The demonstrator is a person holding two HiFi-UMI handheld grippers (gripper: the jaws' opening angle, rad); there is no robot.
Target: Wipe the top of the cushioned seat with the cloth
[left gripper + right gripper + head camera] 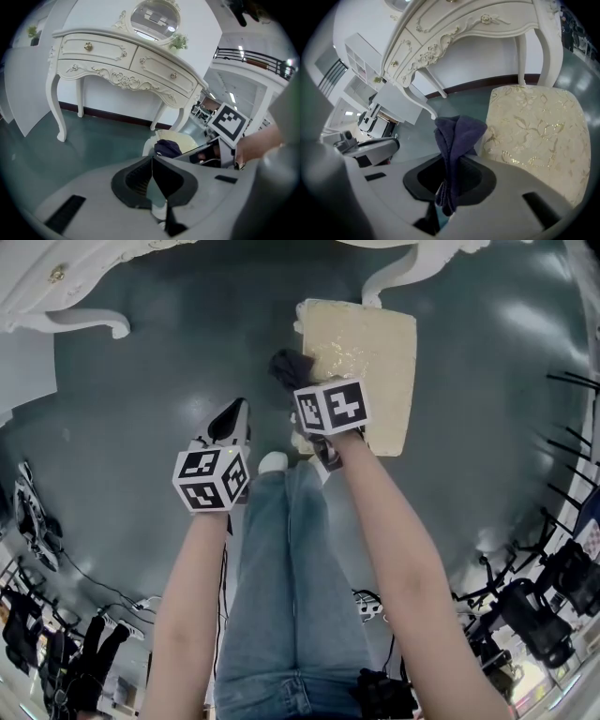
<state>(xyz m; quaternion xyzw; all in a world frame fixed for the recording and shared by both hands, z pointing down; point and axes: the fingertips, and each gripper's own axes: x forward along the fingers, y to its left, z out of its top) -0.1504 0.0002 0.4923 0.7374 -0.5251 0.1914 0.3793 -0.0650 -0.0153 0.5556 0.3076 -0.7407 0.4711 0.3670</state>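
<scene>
Cloth (457, 136) pinched in clenched right gripper (449, 183), beside left edge of cushioned seat (534, 126); left gripper (153, 178) closed, empty.

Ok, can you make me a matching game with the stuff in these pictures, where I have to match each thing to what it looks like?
Things:
1. cloth
2. cushioned seat
3. dressing table
4. left gripper

Descriptions:
A. white, with curly carving and gold knobs
B. dark blue, pinched in the right gripper
C. jaws together, holding nothing
D. cream, with a shiny gold pattern

Pairs: 1-B, 2-D, 3-A, 4-C.
</scene>
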